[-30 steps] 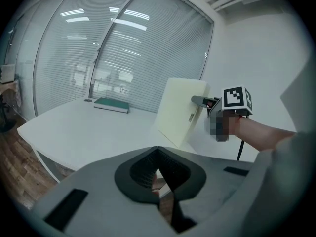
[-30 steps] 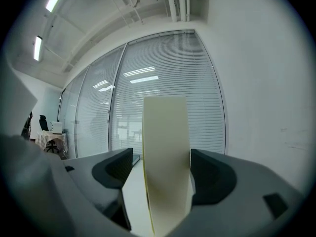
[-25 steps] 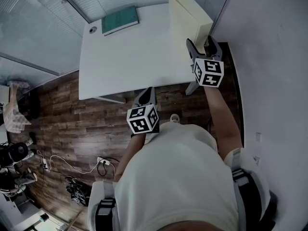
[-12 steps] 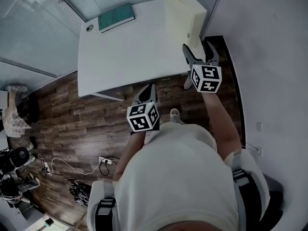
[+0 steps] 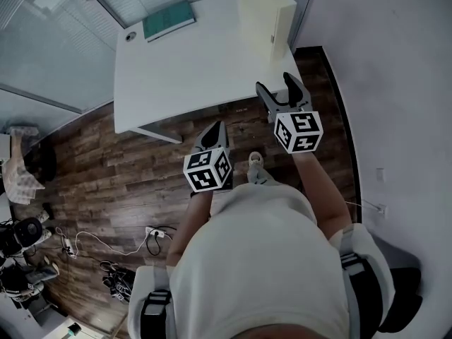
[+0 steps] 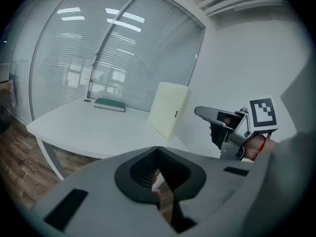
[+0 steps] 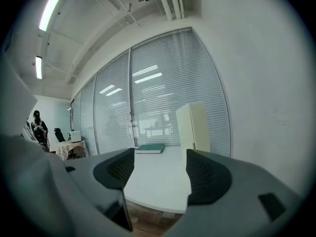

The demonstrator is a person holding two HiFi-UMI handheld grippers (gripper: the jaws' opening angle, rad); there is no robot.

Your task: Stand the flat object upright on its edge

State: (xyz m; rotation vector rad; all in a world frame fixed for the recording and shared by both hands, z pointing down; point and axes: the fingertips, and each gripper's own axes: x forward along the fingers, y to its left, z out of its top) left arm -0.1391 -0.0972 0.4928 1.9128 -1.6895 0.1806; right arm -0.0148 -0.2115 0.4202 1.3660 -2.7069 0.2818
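The cream flat board [image 5: 265, 16] stands upright on its edge at the far right corner of the white table [image 5: 183, 69]. A green book [image 5: 168, 20] lies flat at the table's far left. My right gripper [image 5: 275, 85] is open and empty, off the table's near edge over the floor, apart from the board. My left gripper [image 5: 212, 134] is shut on nothing, also in front of the table's near edge. The right gripper view looks between its spread pads [image 7: 118, 169] at the board [image 7: 193, 127] and the book [image 7: 150, 148]. The left gripper view shows the board [image 6: 170, 108] and the right gripper [image 6: 224, 125].
A white wall [image 5: 395, 83] runs close along the right. Glass partitions with blinds [image 5: 49, 41] stand behind and left of the table. Wooden floor [image 5: 120, 182] lies in front, with cables and a power strip [image 5: 148, 239] at lower left.
Both grippers have drawn back from the table toward the person, the right one farther, leaving the cream board standing. The right jaws stay open, the left shut.
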